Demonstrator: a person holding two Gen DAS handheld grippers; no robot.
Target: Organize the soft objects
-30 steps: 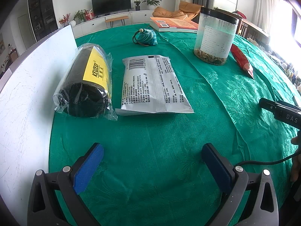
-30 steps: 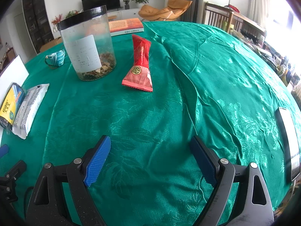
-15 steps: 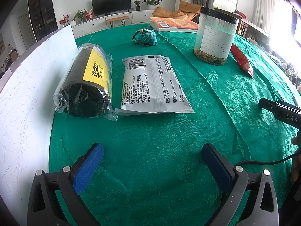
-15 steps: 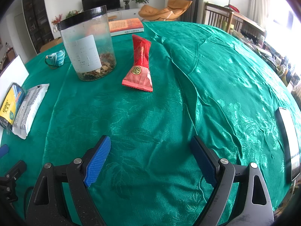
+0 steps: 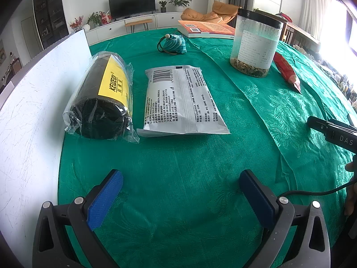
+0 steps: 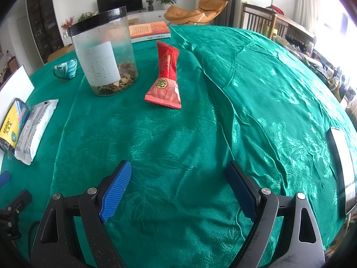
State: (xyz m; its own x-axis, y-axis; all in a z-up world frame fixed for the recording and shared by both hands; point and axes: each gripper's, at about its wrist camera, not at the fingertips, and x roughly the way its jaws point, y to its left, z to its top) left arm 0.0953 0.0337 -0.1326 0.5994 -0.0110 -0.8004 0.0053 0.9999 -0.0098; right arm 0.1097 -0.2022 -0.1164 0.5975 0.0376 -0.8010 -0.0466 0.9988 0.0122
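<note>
Green tablecloth (image 6: 200, 134), phone (image 6: 341, 167) edge-cropped

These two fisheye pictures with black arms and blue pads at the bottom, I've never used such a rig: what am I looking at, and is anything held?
There is no robot arm here. A person holds a pair of tongs in each hand, and each carries a camera looking forward along its two fingers.

The left wrist view shows the left tongs, open and empty, over a green tablecloth. Ahead lie a black roll in clear wrap and a white packet, side by side, with a white board to their left.

The right wrist view shows the right tongs, also open and empty. Ahead stand a clear jar and a red snack packet beside it; behind them lie a small teal pouch and a book.

Nothing is held.
</note>
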